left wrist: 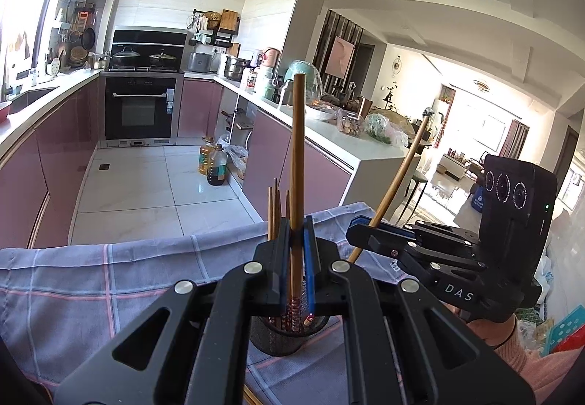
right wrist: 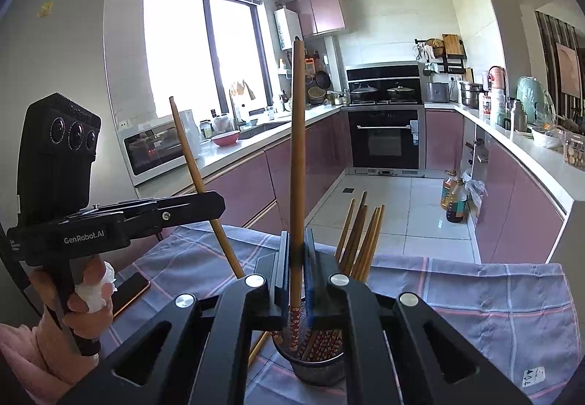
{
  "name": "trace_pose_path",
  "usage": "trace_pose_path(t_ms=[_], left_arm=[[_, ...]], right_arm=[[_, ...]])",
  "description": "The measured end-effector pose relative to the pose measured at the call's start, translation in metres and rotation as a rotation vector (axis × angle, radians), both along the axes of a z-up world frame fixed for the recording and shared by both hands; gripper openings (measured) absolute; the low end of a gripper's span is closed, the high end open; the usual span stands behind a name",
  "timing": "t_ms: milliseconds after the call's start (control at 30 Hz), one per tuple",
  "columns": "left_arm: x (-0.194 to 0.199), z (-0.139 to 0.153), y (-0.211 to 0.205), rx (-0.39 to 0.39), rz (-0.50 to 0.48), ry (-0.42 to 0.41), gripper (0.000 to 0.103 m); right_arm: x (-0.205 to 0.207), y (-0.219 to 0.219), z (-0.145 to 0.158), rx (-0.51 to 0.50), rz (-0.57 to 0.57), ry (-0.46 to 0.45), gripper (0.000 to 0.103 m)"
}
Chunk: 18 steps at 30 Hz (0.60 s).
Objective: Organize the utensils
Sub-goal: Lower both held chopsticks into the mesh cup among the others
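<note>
A black mesh holder [left wrist: 281, 335] [right wrist: 318, 364] stands on a checked cloth [left wrist: 109, 277] [right wrist: 475, 295], with several wooden chopsticks [right wrist: 360, 240] leaning in it. My left gripper [left wrist: 297, 225] [right wrist: 214, 202] is shut on one chopstick [left wrist: 298, 149] [right wrist: 190, 156]. That stick's patterned lower end reaches the holder's mouth. My right gripper [right wrist: 298, 247] [left wrist: 365, 224] is shut on another chopstick [right wrist: 298, 149] [left wrist: 398, 167], whose patterned end dips into the holder. Both grippers hover just above the holder, close together.
A phone [right wrist: 129, 289] lies on the cloth at the left, near the hand on the left gripper. A loose chopstick [right wrist: 257, 346] lies on the cloth beside the holder. Beyond the cloth's far edge is the kitchen floor with oil bottles [left wrist: 214, 165].
</note>
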<state>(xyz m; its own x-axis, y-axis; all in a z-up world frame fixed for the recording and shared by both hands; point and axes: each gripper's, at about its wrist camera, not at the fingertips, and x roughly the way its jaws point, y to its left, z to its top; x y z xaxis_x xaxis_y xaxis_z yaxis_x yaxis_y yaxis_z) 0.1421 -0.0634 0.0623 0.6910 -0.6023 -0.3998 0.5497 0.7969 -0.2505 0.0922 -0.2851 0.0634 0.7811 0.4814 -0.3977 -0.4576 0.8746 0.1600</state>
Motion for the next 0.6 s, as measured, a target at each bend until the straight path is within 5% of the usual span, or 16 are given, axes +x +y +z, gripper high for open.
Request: trace_pose_path(t_ms=[600], left_arm=[[0.013, -0.024, -0.022, 0.131, -0.019, 0.072, 0.007]], right_arm=[[0.022, 0.001, -0.028, -0.019, -0.017, 0.107, 0.006]])
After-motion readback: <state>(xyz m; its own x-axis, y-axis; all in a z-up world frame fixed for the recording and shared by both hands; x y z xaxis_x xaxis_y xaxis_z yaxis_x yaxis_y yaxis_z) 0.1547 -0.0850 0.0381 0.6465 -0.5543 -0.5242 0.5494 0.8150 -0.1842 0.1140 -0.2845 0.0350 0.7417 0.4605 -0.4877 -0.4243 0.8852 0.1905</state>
